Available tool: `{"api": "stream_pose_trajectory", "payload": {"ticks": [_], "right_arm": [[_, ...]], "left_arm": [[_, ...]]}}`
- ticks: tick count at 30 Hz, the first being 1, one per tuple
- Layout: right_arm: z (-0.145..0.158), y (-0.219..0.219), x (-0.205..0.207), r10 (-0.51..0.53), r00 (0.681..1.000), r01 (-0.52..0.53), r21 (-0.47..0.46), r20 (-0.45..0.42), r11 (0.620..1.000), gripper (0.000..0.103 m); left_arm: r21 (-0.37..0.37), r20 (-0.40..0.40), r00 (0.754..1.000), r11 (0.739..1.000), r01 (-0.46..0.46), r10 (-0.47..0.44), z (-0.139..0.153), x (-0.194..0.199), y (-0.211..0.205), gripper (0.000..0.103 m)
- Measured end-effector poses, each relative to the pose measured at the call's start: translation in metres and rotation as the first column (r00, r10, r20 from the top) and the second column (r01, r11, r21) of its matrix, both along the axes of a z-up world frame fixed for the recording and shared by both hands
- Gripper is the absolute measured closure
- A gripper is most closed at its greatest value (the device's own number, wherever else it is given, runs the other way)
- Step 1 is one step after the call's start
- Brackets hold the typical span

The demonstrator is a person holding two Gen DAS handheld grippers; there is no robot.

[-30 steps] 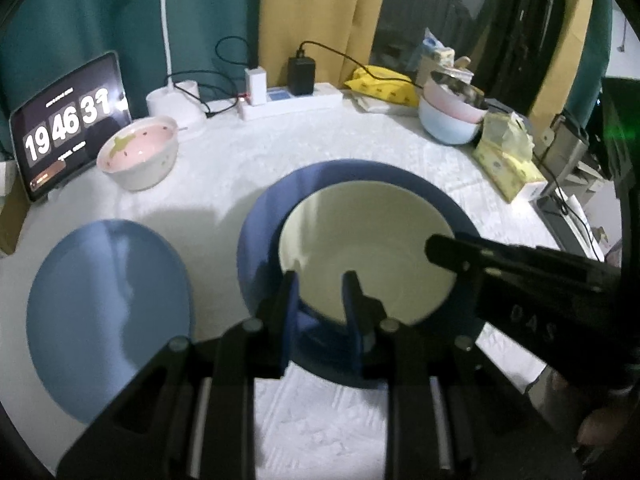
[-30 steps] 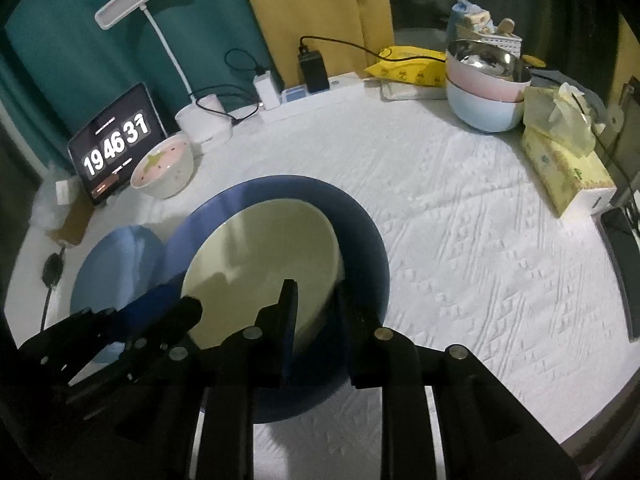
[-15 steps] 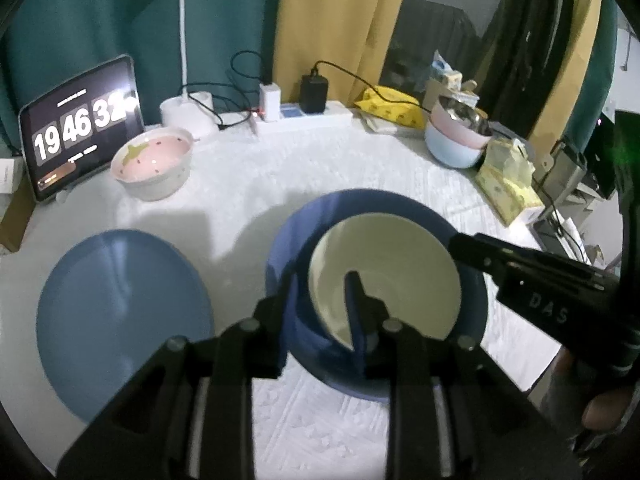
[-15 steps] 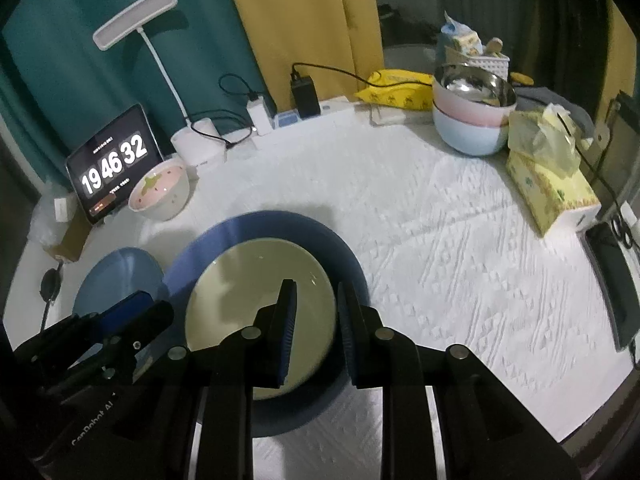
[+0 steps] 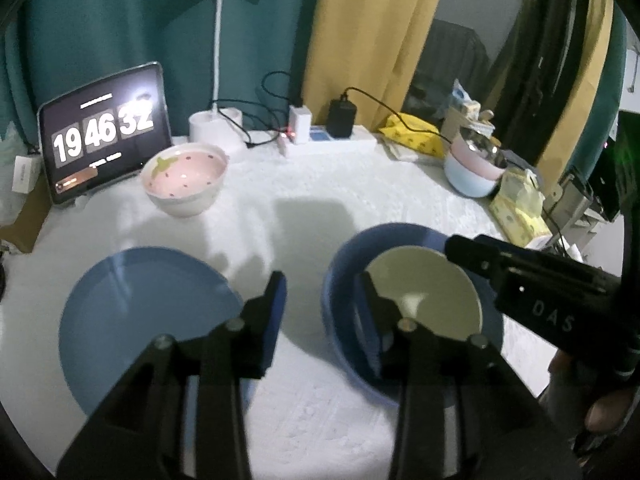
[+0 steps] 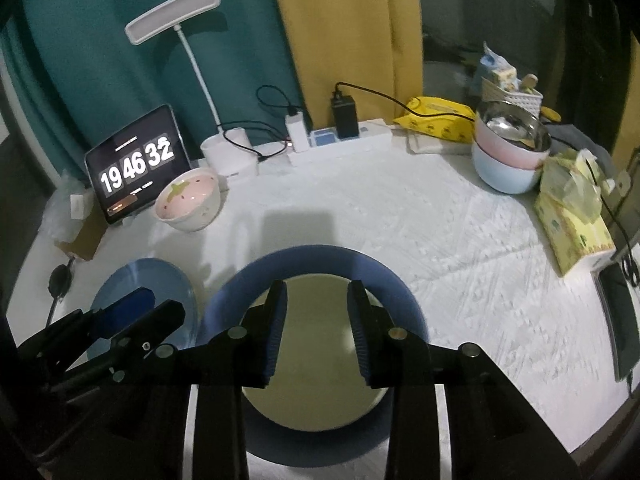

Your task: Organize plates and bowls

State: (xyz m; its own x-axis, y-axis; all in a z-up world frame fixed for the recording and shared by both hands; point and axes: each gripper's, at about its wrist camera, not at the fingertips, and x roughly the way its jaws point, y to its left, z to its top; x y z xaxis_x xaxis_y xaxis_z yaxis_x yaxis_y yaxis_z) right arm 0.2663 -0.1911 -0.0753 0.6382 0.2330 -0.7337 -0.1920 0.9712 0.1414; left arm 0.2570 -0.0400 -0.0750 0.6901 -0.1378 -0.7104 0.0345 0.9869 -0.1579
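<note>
Both grippers have let go and lifted away from the cream plate [image 6: 316, 364], now nested in the dark blue plate [image 6: 384, 280] on the table [image 6: 440, 240]. Left gripper [image 5: 320, 300] and right gripper [image 6: 316, 320] are opening, jaws spread, pinching nothing. Stacking step looks done; next likely needs the light blue plate [image 5: 148, 304] or pink bowl [image 5: 184, 178].

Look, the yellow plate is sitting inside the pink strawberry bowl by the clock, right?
Not quite. The yellow plate sits inside the dark blue bowl at the front, as the right wrist view shows. The pink strawberry bowl by the clock has nothing in it.
</note>
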Motion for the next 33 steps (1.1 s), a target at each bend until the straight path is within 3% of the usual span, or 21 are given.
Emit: {"api": "stream_pose_trajectory", "payload": {"ticks": [33], "right_arm": [[-0.004, 0.108, 0.052, 0.105, 0.994, -0.105, -0.045, -0.02, 0.993, 0.07]], "left_arm": [[-0.007, 0.046, 0.993, 0.995, -0.104, 0.105, 0.005, 0.037, 0.126, 0.066]]}}
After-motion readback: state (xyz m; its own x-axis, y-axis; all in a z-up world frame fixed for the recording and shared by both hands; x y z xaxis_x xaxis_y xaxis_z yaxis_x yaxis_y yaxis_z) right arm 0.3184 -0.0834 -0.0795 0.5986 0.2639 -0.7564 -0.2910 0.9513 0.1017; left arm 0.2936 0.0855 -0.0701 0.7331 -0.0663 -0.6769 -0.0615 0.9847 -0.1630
